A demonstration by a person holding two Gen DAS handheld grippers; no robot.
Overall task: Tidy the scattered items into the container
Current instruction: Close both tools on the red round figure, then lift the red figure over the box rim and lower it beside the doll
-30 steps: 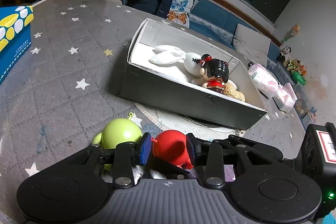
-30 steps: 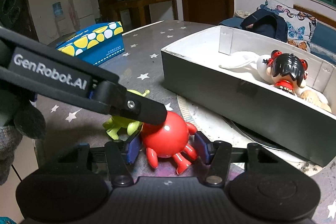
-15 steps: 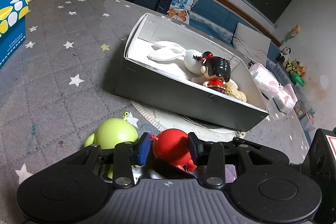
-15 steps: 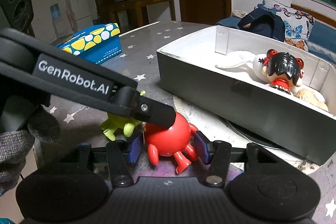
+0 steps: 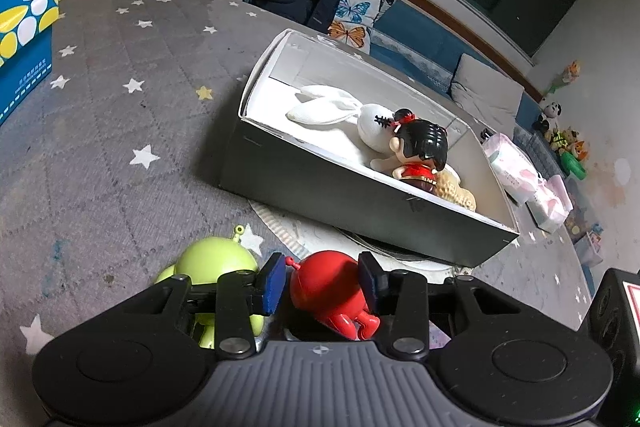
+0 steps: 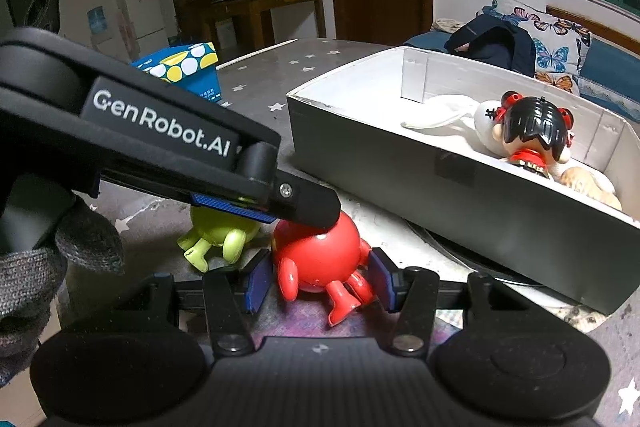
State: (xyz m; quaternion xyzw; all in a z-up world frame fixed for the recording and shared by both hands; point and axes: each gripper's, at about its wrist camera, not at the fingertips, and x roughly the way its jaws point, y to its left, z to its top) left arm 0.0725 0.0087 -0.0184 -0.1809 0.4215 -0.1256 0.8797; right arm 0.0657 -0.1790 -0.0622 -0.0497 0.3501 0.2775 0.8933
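Red toy point(image 6: 316, 255), bench-side: bracketed loosely by both spread tools, left tool point(image 5: 322, 285) and right tool point(image 6: 318, 279); risk—colliding tools knock it into green toy point(image 6: 218, 237).

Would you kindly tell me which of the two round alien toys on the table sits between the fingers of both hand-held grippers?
The red alien toy does: blue pads flank it in both wrist views. The green alien toy lies beside it, outside both pairs of fingers, still on the starred tablecloth.

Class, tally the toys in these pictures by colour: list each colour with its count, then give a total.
Red round toy: 1
Green round toy: 1
White rabbit plush: 1
Black-haired doll in red: 1
Tan toy: 1
Total: 5
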